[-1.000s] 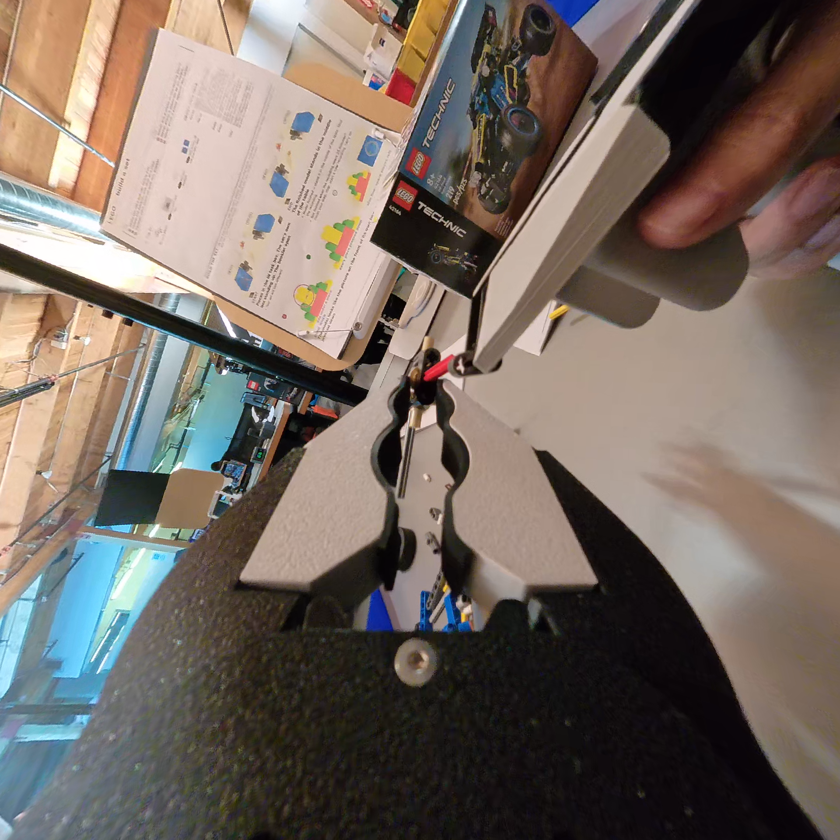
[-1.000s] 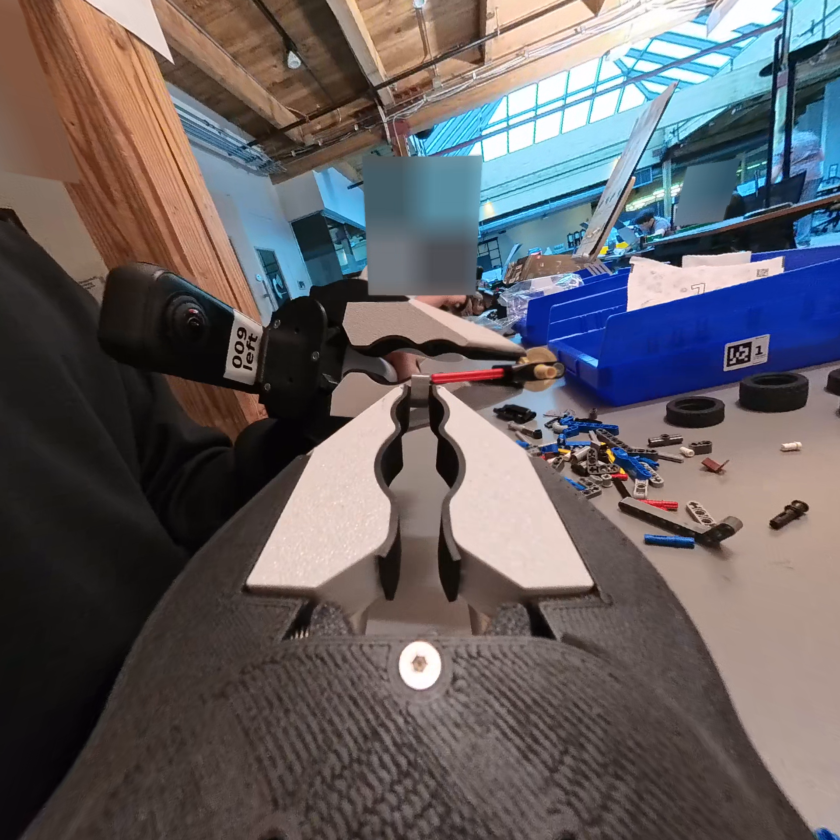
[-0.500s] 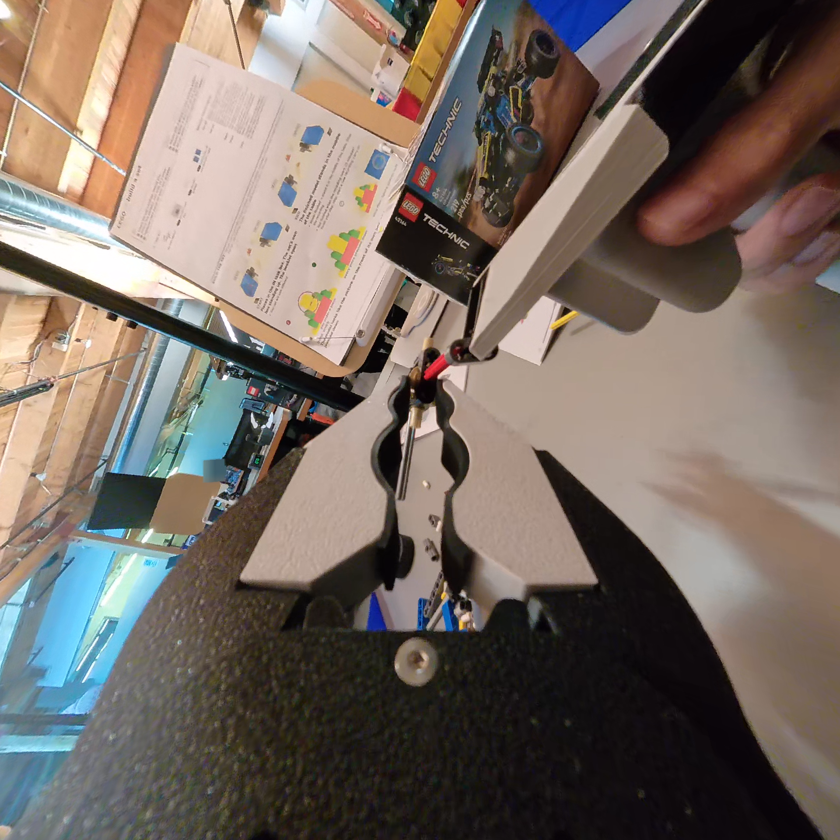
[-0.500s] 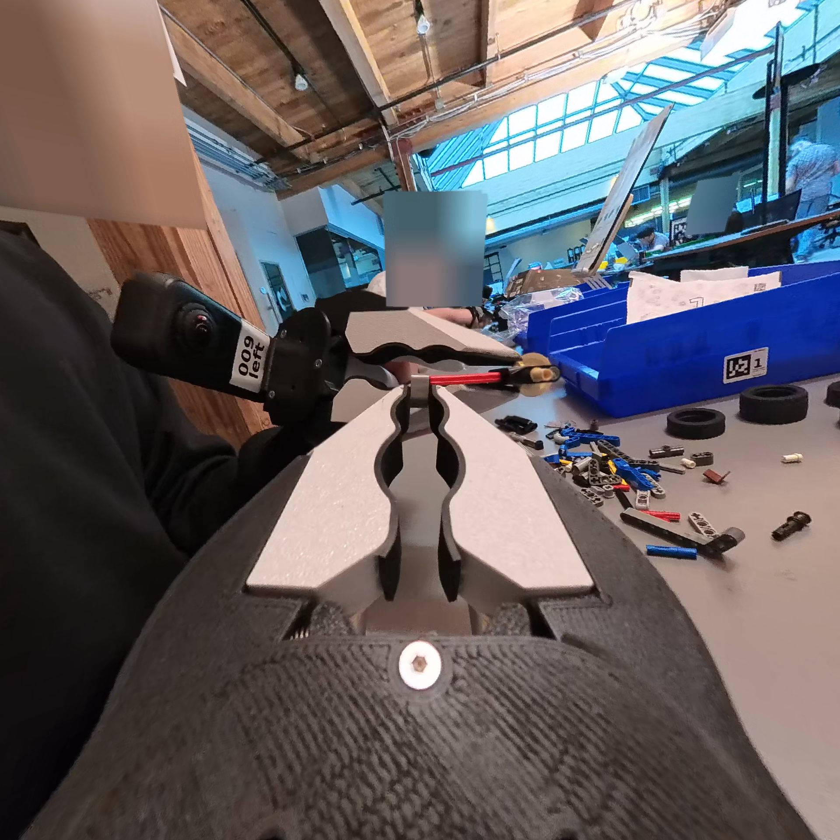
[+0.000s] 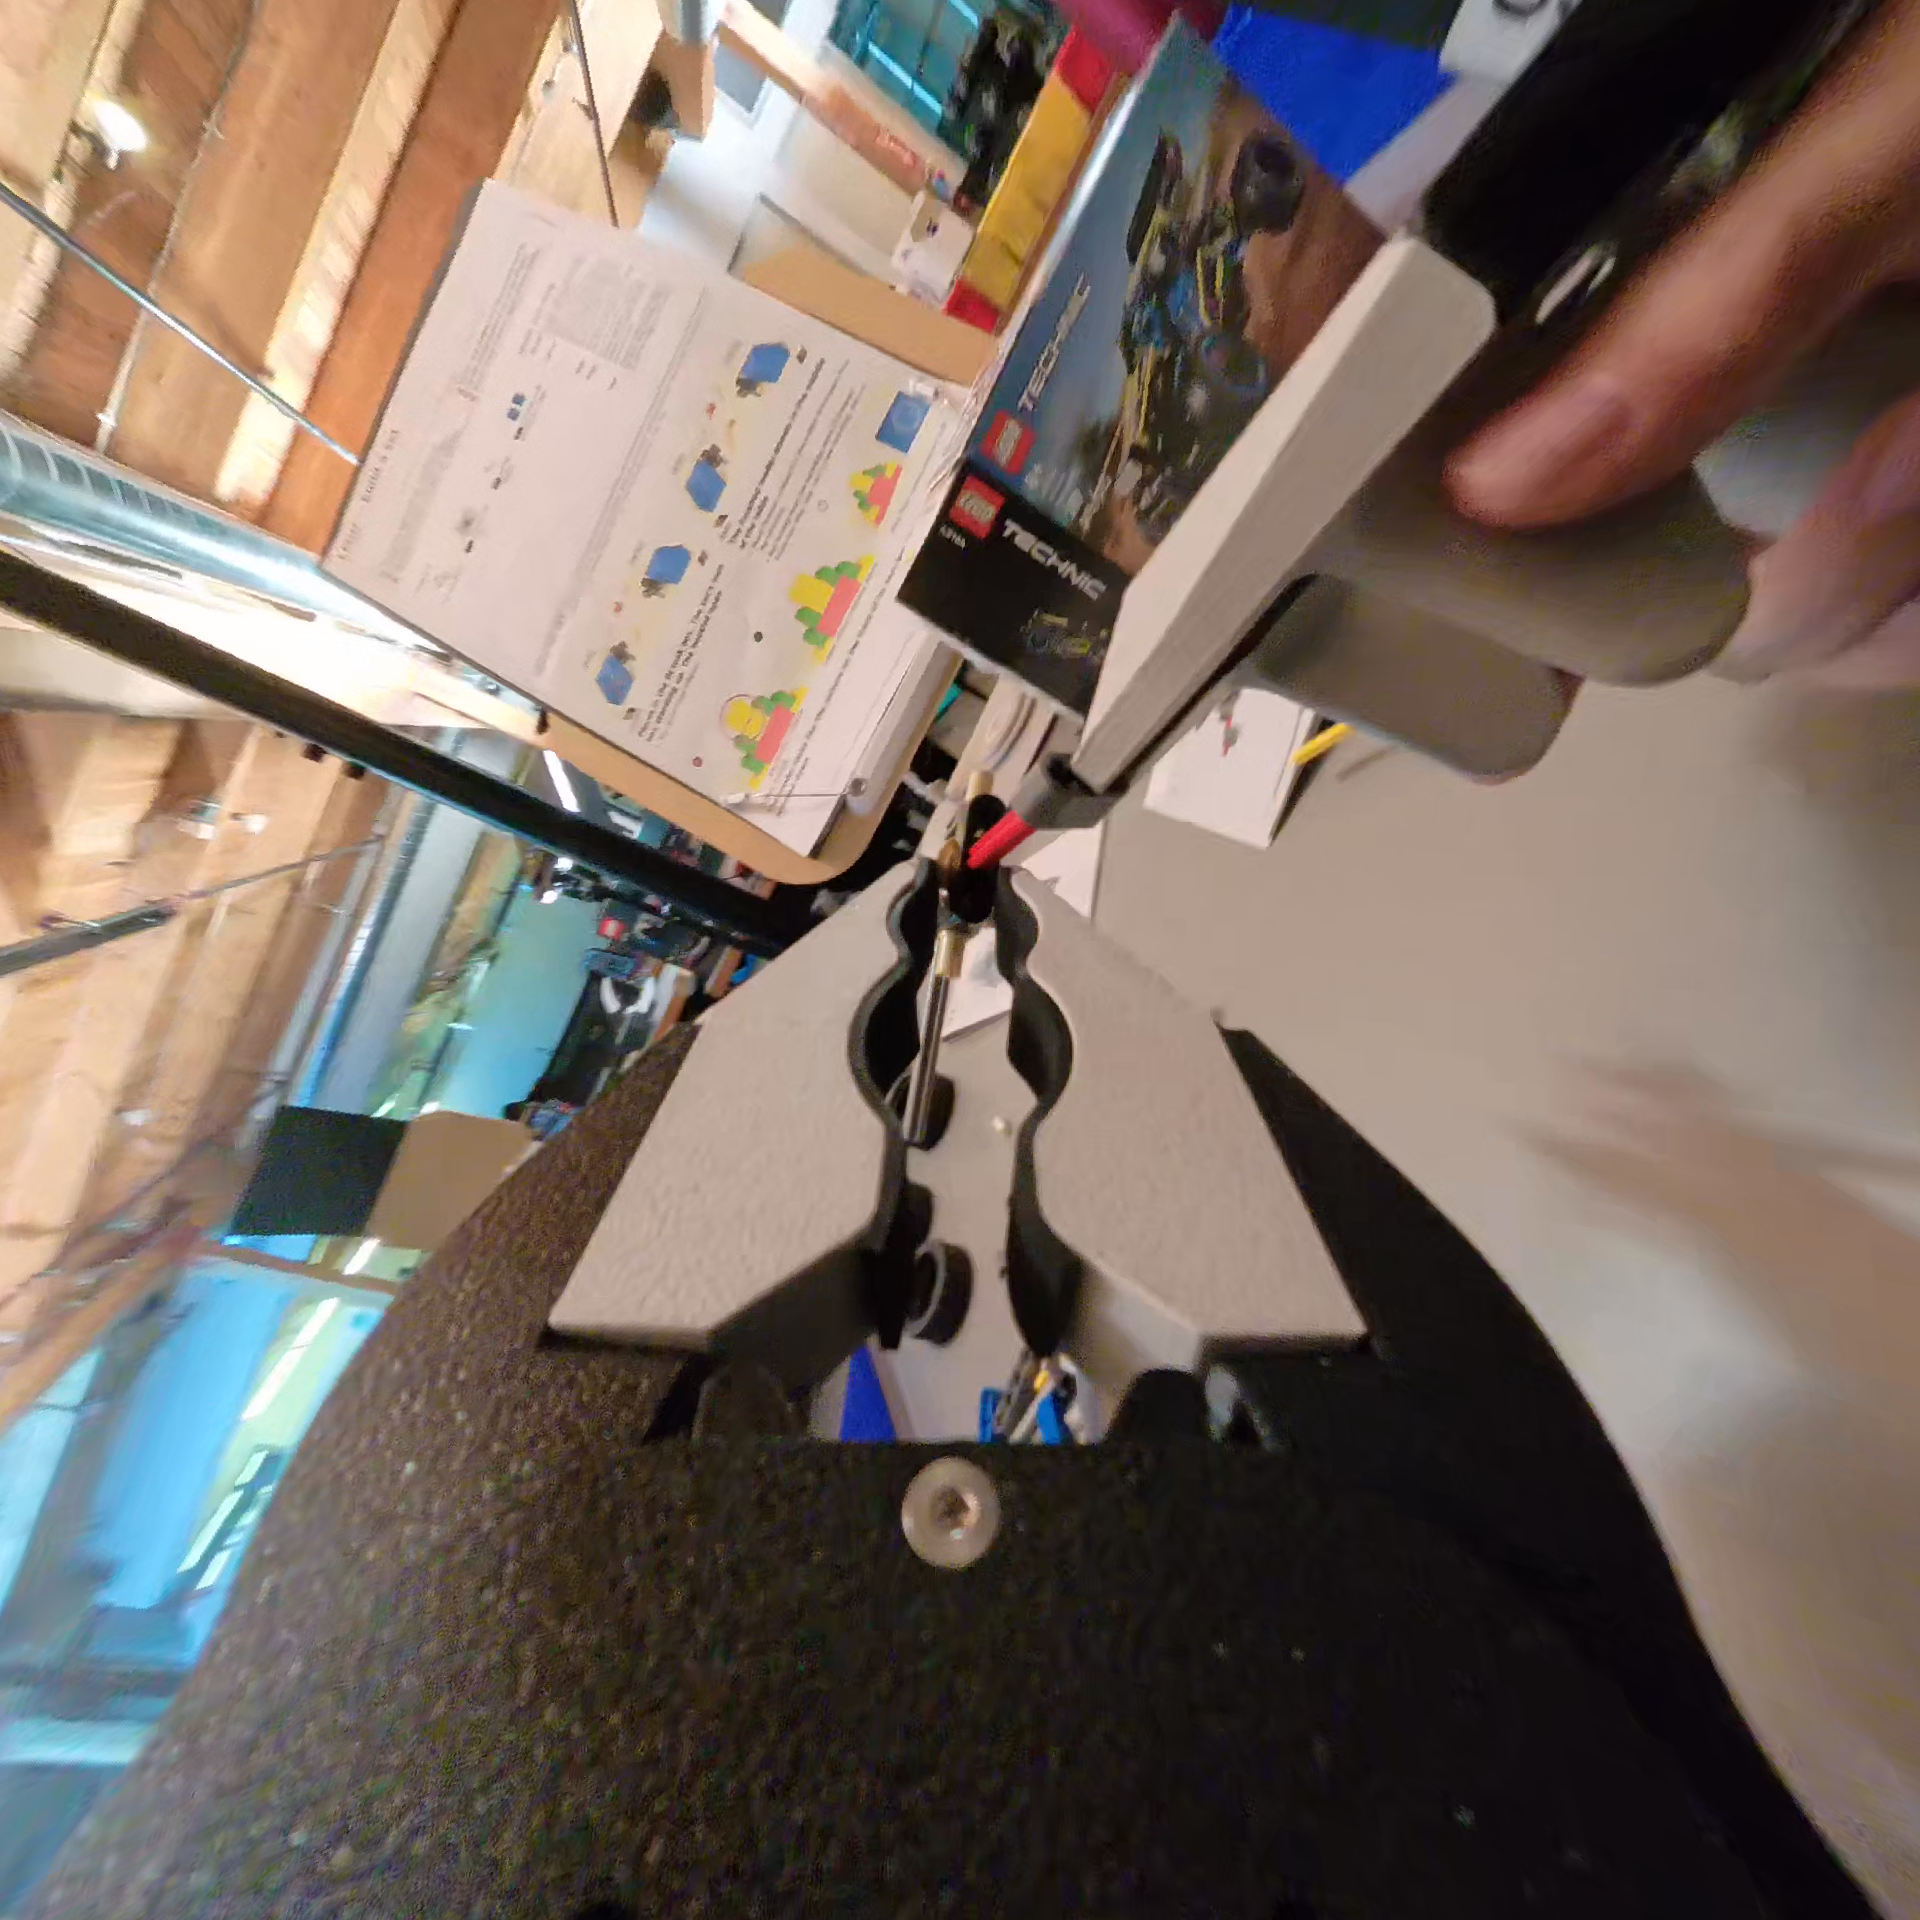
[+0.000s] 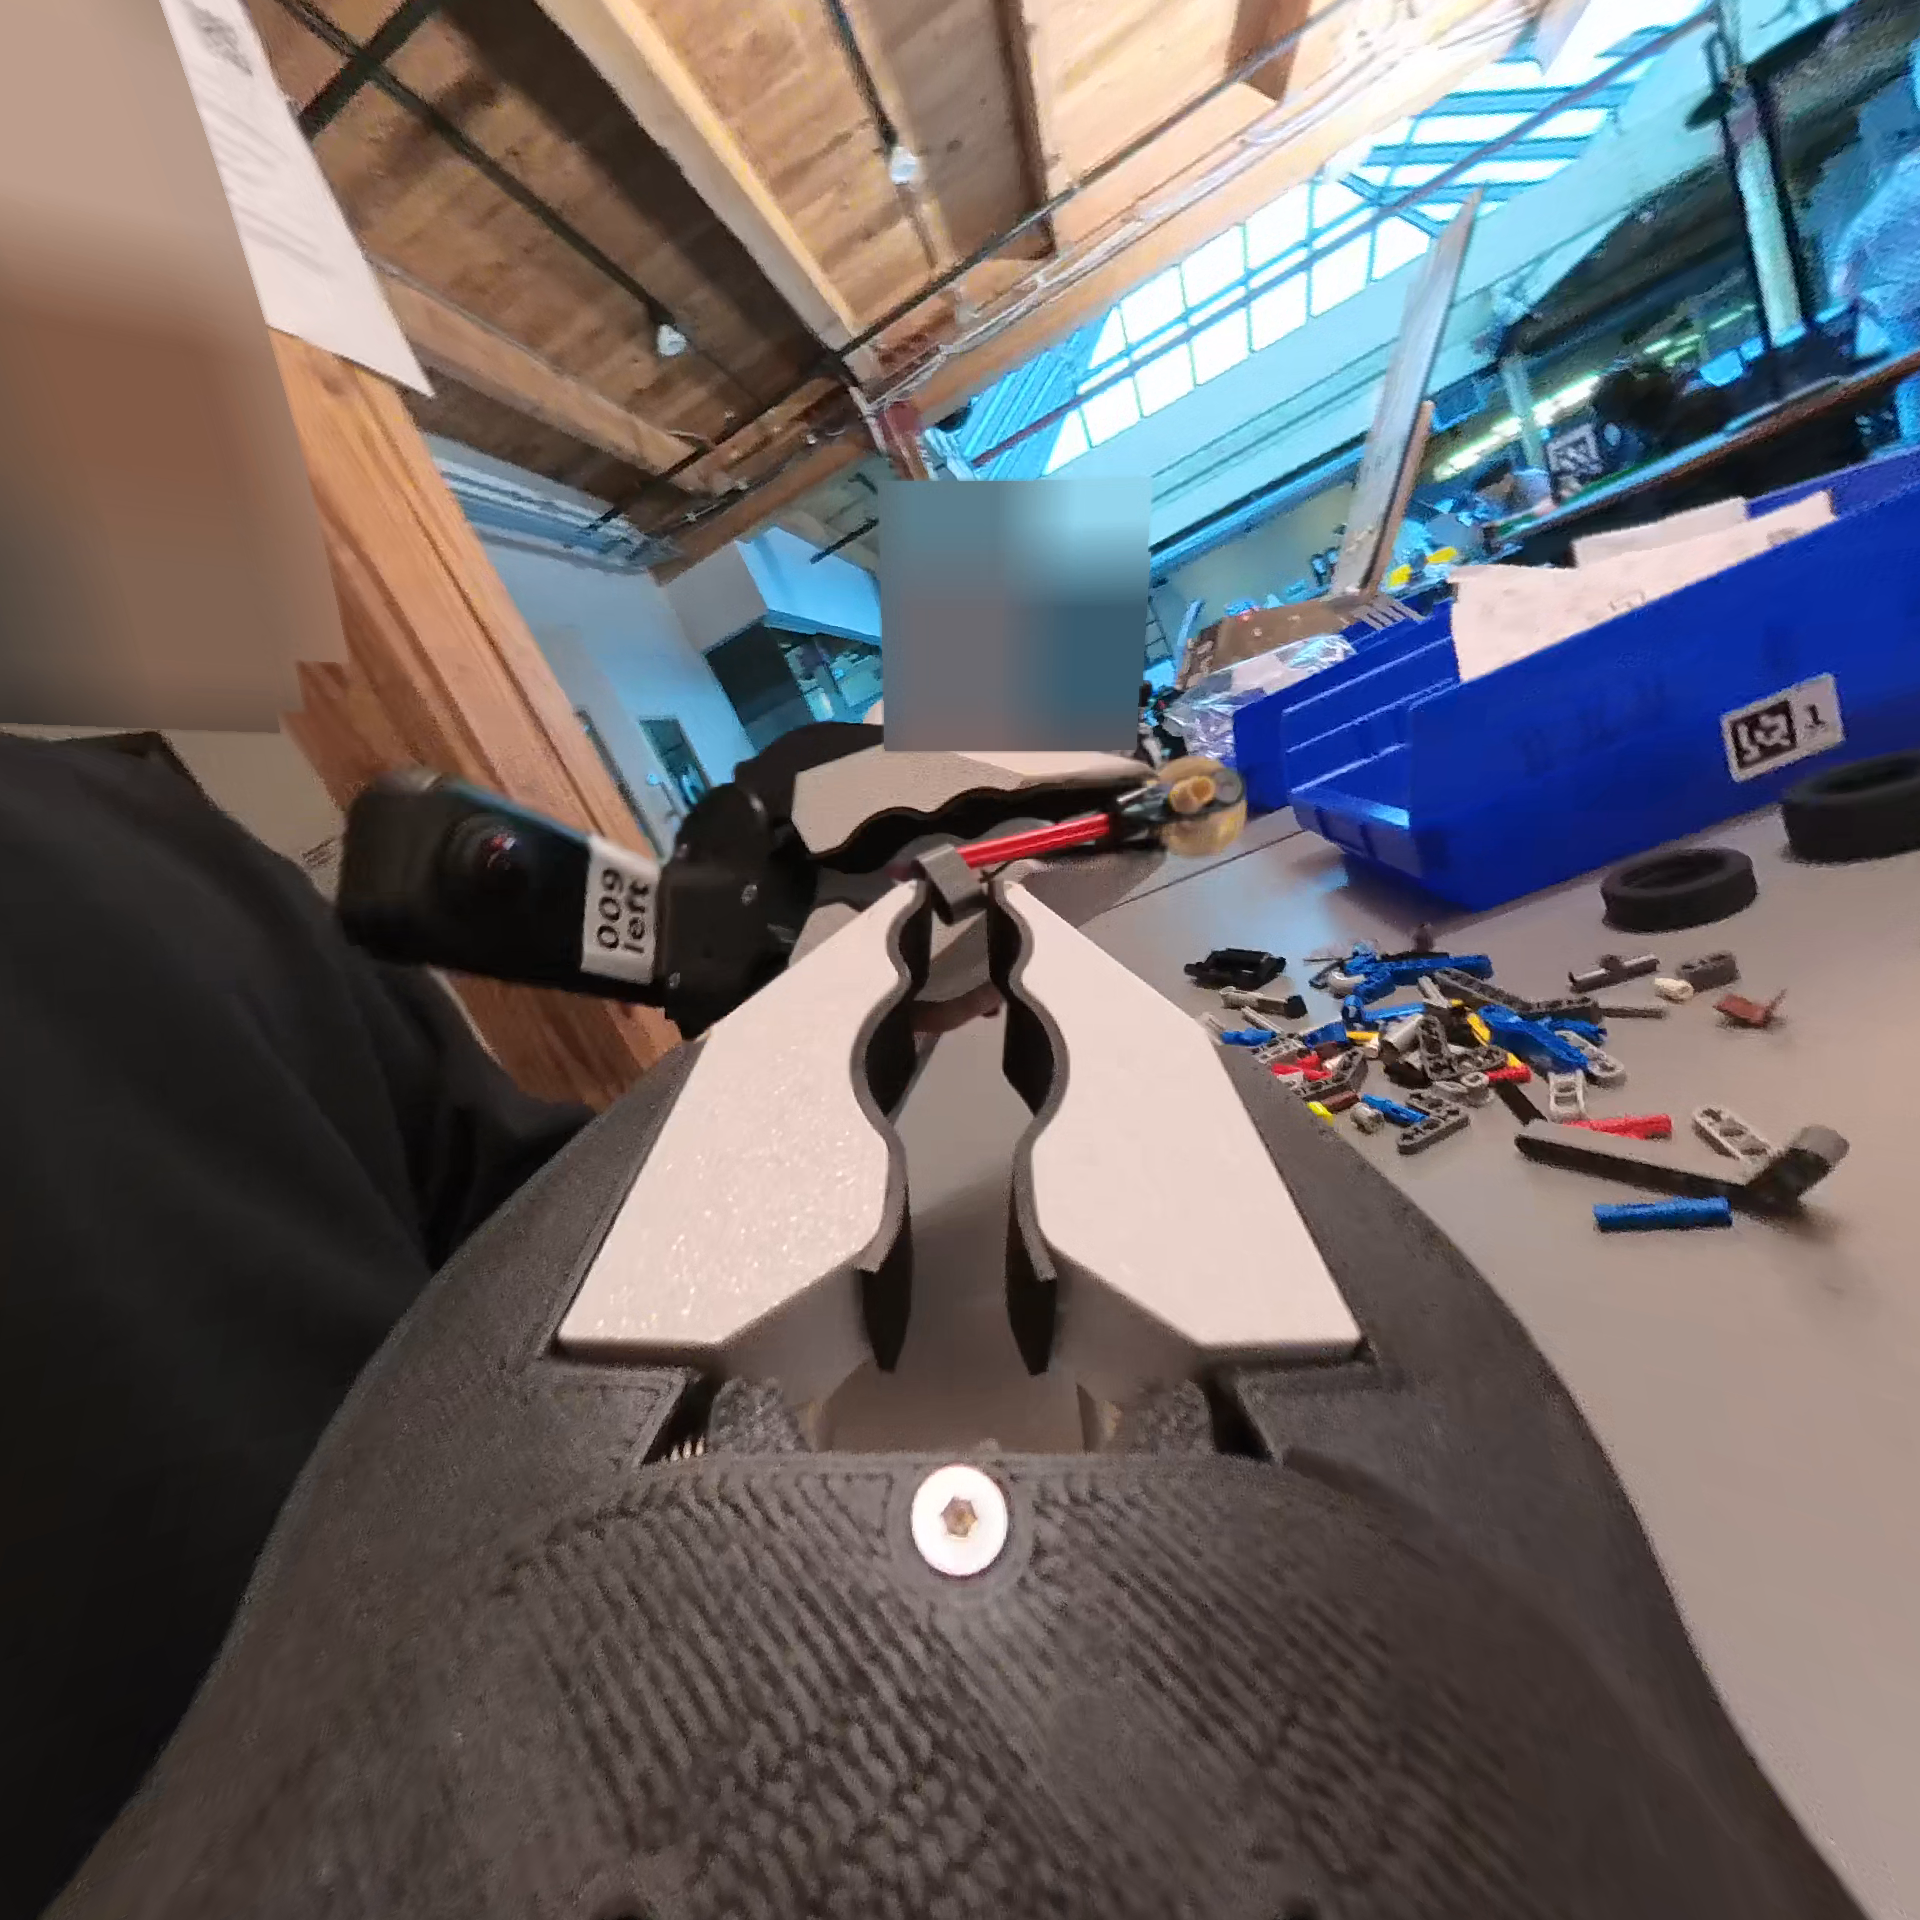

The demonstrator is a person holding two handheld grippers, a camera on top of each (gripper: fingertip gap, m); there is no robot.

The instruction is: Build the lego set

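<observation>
Two grippers (image 6: pixel 951 883) (image 6: pixel 1143 805) pinching red axle (image 6: pixel 1029 840), printed set box (image 5: pixel 1132 416)

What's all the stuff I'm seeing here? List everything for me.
Red axle: one, red, held between both grippers above the table.
Tan gear: one, tan, at the axle's far end.
Loose pieces: many, mostly blue, grey, red, heaped on the grey table.
Tyres: two, black, near the bins.
Bins: blue, behind the pile.
Set box: one, upright.
Instruction sheet: one, white.
Left gripper: shut on the gear end.
Right gripper: shut on a grey bush.
</observation>
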